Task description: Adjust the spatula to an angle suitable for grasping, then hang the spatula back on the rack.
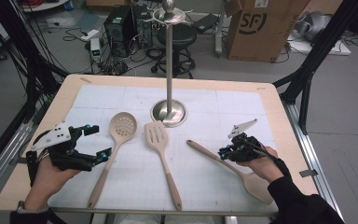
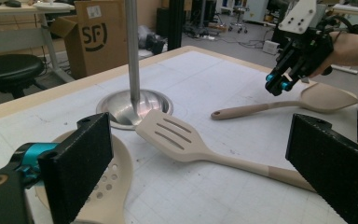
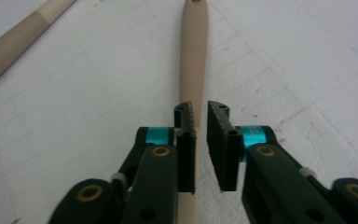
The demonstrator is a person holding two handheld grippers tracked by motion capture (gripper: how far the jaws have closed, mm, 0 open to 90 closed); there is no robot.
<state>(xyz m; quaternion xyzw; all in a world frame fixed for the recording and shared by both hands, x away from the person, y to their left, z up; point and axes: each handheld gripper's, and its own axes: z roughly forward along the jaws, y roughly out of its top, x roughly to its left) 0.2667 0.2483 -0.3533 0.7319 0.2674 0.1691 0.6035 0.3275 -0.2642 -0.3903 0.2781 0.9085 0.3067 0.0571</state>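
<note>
Right gripper view: spatula [image 3: 193,51] beneath claw [image 3: 201,122]

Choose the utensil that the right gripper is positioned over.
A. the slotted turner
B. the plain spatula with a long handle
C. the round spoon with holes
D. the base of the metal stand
B: the right gripper sits over the handle of the plain spatula, its narrow-set jaws astride that handle in the right gripper view, away from the other utensils.

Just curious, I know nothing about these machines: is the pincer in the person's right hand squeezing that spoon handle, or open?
Open, narrowly. In the right gripper view, the right gripper shows a gap between its pads above the spoon.
</note>
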